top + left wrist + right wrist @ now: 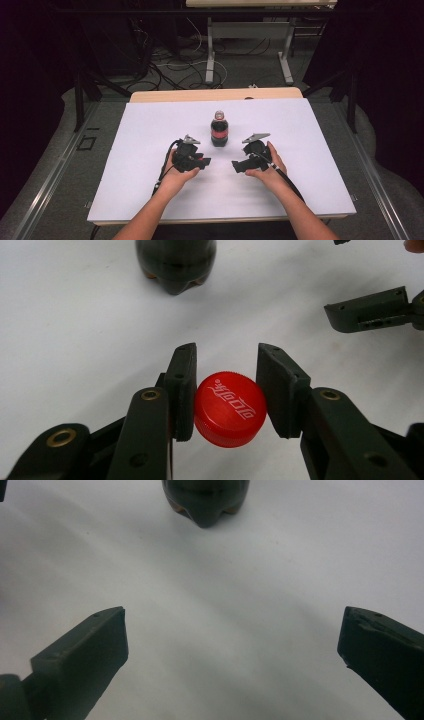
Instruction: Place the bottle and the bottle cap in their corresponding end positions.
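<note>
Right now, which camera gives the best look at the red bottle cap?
The left gripper view: the red bottle cap sits close up between the jaws of the left hand-held gripper, its white lettering showing. In the high view that gripper is small and I cannot make the cap out. The right gripper view looks at the cola bottle base instead.

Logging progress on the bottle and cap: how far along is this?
Done: the red cap is off the bottle, which stands upright on the table. In hand: the left gripper pinches the cap. The right gripper is open, holding nothing. Whether capping or setting down comes next isn't clear.
</note>
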Available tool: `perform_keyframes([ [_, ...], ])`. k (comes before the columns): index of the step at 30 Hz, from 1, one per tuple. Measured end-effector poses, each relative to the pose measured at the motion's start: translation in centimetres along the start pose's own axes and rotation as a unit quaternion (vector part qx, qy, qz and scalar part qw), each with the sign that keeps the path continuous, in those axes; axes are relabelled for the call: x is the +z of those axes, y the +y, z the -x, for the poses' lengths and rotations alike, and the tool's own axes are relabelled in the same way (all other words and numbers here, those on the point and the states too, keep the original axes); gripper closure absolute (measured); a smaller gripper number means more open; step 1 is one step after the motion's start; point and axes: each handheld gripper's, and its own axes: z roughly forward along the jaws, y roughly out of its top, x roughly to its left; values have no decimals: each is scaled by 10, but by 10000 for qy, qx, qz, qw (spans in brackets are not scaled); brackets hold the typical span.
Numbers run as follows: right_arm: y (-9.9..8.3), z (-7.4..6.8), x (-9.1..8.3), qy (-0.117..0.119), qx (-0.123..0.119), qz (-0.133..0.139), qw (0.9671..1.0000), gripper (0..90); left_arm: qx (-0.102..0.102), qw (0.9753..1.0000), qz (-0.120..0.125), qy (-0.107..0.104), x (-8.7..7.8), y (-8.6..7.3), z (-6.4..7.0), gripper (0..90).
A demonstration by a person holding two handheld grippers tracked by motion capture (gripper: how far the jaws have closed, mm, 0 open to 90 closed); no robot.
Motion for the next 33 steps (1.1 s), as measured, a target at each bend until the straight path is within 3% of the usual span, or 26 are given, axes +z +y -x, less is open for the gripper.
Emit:
perform_keyframes([
  [4, -8, 5, -7, -93, -1, 63, 9999, 0, 163, 9999, -19, -44, 12, 1, 10, 614],
  [8, -12, 12, -11, -99, 249, 79, 9996, 0, 344, 9994, -59, -77, 25, 0, 17, 614],
  [16, -17, 22, -18, -106, 526, 191, 9984, 0, 424, 9989, -47, -203, 46, -7, 29, 614],
  [29, -19, 26, -22, -103, 612, 296, 9976, 0, 543, 9982, -52, -265, 53, -15, 35, 605],
  [33, -19, 27, -23, -105, 618, 316, 9975, 0, 555, 9981, -37, -273, 54, -15, 37, 557],
])
